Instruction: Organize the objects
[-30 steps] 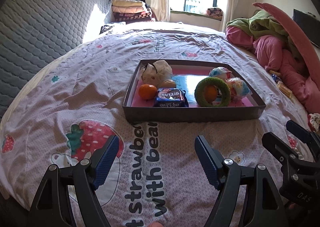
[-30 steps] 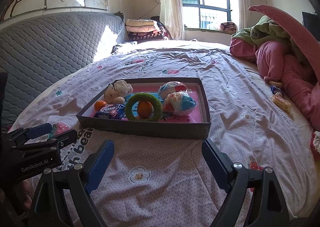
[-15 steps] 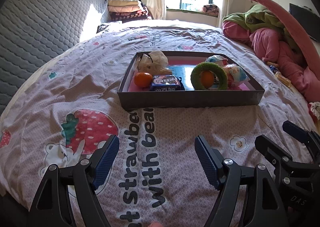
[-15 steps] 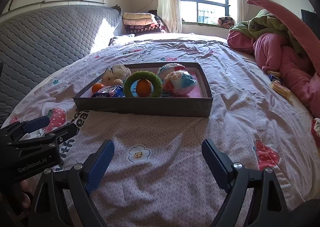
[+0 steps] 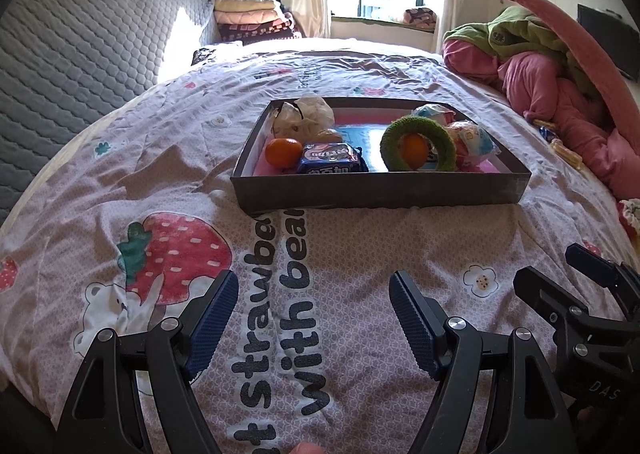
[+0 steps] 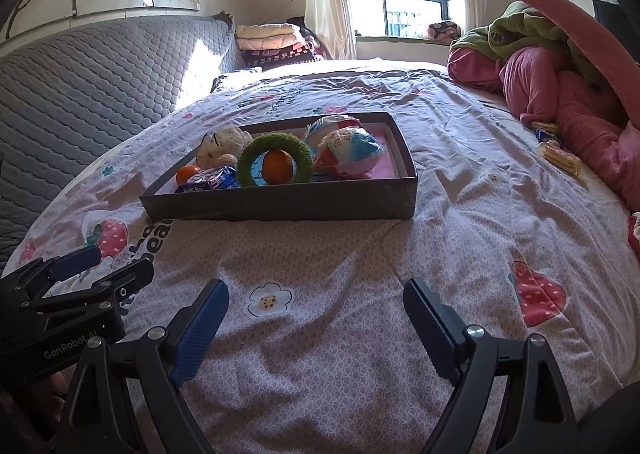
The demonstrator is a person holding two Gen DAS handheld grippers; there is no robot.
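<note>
The tray (image 5: 380,189) lies on the bed (image 5: 160,173) straight ahead of both claws, well apart from them, with its long axis running across the view, left to right. From the left claw (image 5: 312,318) the tray sits ahead and a little right; from the right claw (image 6: 316,322) it sits ahead and a little left. Neither looks clearly nearer; the left claw faces the tray's left end, where the small things crowd, and the right claw faces the end with the wrapped balls, so my guess is each hand serves its own end.

In the tray, counted: two oranges, one (image 5: 283,151) at the near left corner and one (image 5: 414,145) showing through the hole of the one green ring (image 5: 418,149), which stands on edge; one blue snack pack (image 5: 332,159) between them by the near wall; one white plush (image 5: 304,115) at the far left; two wrapped balls (image 6: 348,149) at the right end, touching. A roundish brown thing behind the pack is too hidden to name.

Outside it, a few snack packets (image 6: 558,155) lie by the pink quilt (image 6: 568,93).

Both claws are spread wide, holding nothing, hovering over the sheet.
</note>
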